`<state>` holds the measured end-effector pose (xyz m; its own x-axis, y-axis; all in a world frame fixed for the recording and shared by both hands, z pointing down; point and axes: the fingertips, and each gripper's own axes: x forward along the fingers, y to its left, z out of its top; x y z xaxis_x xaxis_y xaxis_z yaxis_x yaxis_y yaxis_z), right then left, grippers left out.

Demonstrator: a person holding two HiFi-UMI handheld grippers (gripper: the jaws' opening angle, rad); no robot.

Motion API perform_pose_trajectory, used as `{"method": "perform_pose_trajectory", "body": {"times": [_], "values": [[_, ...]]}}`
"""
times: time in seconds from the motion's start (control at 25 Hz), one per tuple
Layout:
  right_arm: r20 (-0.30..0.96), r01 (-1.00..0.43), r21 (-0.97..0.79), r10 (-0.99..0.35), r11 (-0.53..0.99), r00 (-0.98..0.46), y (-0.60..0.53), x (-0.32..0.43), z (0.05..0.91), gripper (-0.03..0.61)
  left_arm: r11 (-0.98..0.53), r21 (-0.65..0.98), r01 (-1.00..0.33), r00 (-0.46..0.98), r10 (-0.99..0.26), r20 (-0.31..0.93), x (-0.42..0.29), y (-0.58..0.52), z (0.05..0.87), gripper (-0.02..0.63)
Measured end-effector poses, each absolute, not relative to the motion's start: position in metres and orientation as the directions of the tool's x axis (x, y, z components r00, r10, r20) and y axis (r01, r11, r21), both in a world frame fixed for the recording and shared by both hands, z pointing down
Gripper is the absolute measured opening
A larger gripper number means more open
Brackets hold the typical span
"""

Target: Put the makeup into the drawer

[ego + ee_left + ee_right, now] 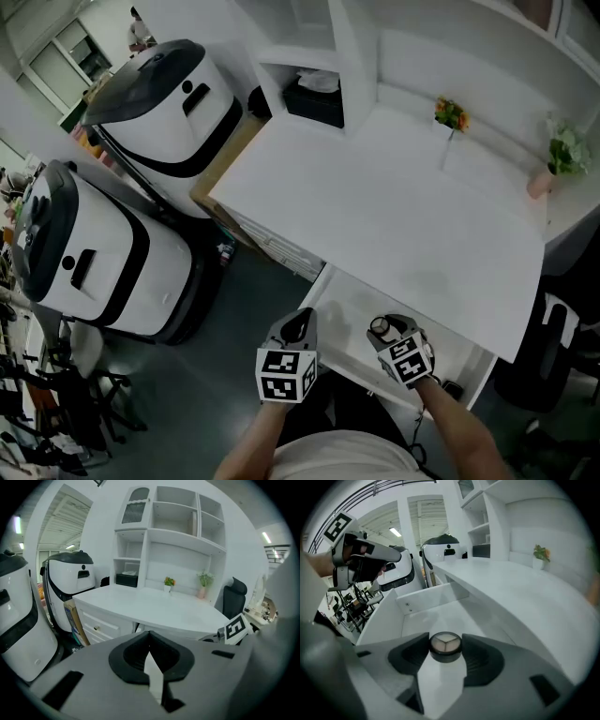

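The makeup [446, 645], a round compact, is clamped between the pads of the right tongs [383, 330]. Its three-part face is turned up, and being round it shows no long axis. At the left, the left tongs [149, 638] have their jaws together with nothing in them, beside the left edge of the open white drawer [345, 302]. To their right, the right tongs hold the makeup over the drawer's inside, just below the front edge of the white surface [394, 216].
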<state>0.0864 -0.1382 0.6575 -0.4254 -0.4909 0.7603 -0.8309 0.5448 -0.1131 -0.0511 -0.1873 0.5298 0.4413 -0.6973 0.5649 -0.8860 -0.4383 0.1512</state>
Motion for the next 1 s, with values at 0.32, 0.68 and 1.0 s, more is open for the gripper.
{"method": "perform_pose_trajectory", "body": {"times": [0.32, 0.68, 1.0], "values": [[0.787, -0.796, -0.098, -0.443, 0.598, -0.43, -0.144, 0.073, 0.684, 0.221, -0.378, 0.146, -0.914, 0.39, -0.722, 0.572, -0.071, -0.179, 0.53, 0.0], [0.826, -0.776, -0.062, -0.405, 0.628, -0.393, -0.146, 0.068, 0.704, 0.221, -0.349, 0.142, -0.926, 0.364, -0.729, 0.579, -0.087, -0.177, 0.533, 0.0], [0.846, -0.775, -0.06, -0.38, 0.629, -0.374, -0.143, 0.075, 0.715, 0.221, -0.364, 0.149, -0.919, 0.379, -0.719, 0.582, -0.083, -0.181, 0.535, 0.0]]}}
